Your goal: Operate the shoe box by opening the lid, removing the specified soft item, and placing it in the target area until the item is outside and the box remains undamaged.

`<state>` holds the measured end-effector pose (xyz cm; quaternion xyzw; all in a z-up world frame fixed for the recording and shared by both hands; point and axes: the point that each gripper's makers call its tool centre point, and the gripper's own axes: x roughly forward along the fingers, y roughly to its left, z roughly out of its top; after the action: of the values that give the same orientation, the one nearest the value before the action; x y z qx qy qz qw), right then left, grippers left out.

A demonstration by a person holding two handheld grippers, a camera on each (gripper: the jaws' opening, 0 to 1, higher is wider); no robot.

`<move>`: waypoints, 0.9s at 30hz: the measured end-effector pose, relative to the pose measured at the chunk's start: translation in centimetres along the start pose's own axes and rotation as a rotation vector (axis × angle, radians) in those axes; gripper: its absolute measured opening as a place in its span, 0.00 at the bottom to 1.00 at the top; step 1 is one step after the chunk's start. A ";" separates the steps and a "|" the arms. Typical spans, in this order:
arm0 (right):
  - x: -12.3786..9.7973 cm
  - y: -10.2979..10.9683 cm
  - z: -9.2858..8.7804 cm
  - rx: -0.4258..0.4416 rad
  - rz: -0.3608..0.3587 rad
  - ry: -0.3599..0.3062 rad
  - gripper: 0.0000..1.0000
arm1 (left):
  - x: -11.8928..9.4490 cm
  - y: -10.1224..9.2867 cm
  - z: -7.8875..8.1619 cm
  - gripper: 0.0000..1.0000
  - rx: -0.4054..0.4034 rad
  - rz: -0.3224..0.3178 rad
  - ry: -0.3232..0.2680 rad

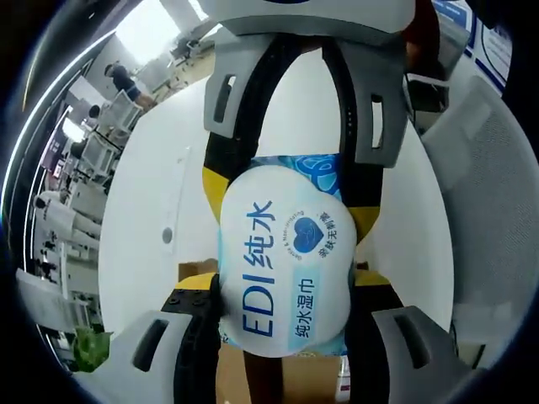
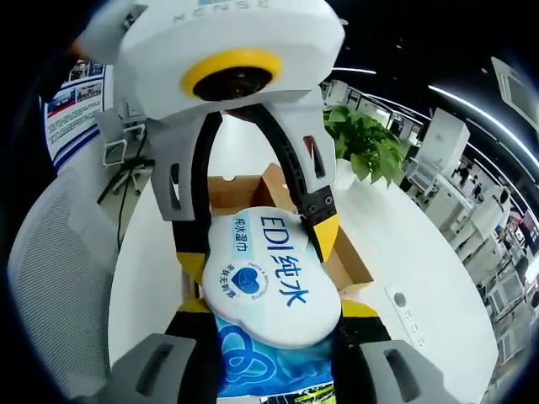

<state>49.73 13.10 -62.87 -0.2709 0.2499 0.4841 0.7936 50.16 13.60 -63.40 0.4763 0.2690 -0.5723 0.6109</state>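
A soft white-and-blue wet wipes pack point(image 1: 282, 261) printed "EDI" hangs in the air between both grippers. My left gripper point(image 1: 282, 299) is shut on its near end, the jaws pressing in from both sides. The right gripper point(image 1: 286, 198) reaches in from the top of the left gripper view and is shut on the blue far end. In the right gripper view the same pack point(image 2: 269, 278) sits in my right gripper point(image 2: 274, 328), while the left gripper point(image 2: 257, 240) clamps it from above. Under and behind the pack the brown cardboard shoe box point(image 2: 240, 189) stands open on the table.
The white table point(image 2: 404, 252) carries a small round socket point(image 2: 399, 300). A grey mesh chair point(image 2: 59, 252) stands beside it, and a green plant point(image 2: 366, 143) behind. Office desks and a person point(image 1: 125, 80) are far off.
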 end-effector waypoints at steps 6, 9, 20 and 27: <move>-0.9 -0.9 -1.4 0.002 0.005 0.004 0.47 | 1.1 0.3 1.5 0.59 -0.002 -0.006 -0.007; -1.2 -1.2 -1.9 0.001 0.007 0.007 0.47 | 1.5 0.5 2.0 0.59 -0.004 -0.008 -0.012; -1.6 -2.4 -4.4 -0.005 0.014 0.015 0.47 | 3.8 0.9 3.5 0.59 -0.013 -0.011 -0.028; -1.3 -2.9 -5.9 -0.002 0.018 0.017 0.47 | 5.4 1.1 3.8 0.60 -0.017 -0.016 -0.033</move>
<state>51.01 7.19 -65.72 -0.2736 0.2584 0.4891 0.7869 51.44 7.66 -66.32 0.4593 0.2674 -0.5829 0.6146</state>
